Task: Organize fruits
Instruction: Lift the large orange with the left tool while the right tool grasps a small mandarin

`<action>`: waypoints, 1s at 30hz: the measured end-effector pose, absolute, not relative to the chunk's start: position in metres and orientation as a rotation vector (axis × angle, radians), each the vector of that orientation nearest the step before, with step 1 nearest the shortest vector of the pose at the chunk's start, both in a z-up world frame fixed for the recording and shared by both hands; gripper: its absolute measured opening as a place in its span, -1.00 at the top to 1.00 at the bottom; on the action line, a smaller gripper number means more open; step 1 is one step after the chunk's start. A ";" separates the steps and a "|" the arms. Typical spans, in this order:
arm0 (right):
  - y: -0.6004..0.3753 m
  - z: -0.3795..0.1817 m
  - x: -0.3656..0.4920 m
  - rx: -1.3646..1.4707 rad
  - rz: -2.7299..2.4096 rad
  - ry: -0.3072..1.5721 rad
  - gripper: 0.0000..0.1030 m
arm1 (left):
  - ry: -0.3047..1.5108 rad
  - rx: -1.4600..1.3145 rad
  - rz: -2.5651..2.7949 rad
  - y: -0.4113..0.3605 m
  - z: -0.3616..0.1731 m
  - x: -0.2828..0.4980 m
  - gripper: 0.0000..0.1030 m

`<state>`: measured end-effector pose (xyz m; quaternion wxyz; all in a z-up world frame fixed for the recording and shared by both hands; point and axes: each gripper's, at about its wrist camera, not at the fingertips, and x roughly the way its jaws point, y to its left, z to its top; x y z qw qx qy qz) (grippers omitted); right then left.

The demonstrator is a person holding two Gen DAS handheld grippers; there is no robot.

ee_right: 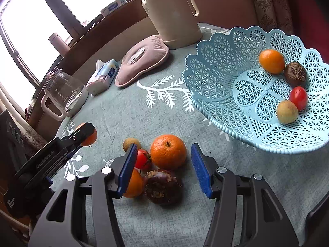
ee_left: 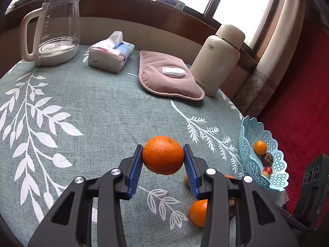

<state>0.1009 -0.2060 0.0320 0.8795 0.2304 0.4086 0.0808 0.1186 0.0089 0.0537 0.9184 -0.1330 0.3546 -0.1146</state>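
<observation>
Left wrist view shows the left gripper point(ee_left: 163, 158) clamped on an orange point(ee_left: 163, 155) lifted clear of the cloth — mid-carry, I judge — needing a swing right to the blue basket point(ee_left: 248, 131) beyond, while the right gripper point(ee_right: 164, 164) gapes wide over the loose fruit pile point(ee_right: 158, 170).

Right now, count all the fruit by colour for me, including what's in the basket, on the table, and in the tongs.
orange fruits: 4
red fruits: 2
tan fruits: 2
dark brown fruits: 2
Total: 10
</observation>
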 end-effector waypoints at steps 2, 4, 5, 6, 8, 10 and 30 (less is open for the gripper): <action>-0.205 0.028 0.106 0.478 0.155 0.858 -0.09 | 0.729 -0.278 -0.232 0.010 0.053 0.118 0.23; -0.205 0.024 0.111 0.477 0.137 0.873 -0.09 | 0.730 -0.284 -0.232 0.011 0.053 0.119 0.23; -0.205 0.021 0.112 0.479 0.134 0.879 -0.09 | 0.730 -0.286 -0.231 0.012 0.053 0.119 0.23; -0.205 0.019 0.113 0.477 0.132 0.880 -0.09 | 0.731 -0.288 -0.229 0.012 0.052 0.119 0.23; -0.202 0.019 0.113 0.454 0.129 0.874 -0.09 | 0.733 -0.292 -0.228 0.012 0.052 0.119 0.23; -0.200 0.019 0.113 0.434 0.130 0.876 -0.05 | 0.734 -0.293 -0.228 0.012 0.051 0.119 0.23; -0.168 0.031 0.073 0.334 0.232 0.896 0.21 | 0.714 -0.308 -0.235 0.013 0.056 0.113 0.23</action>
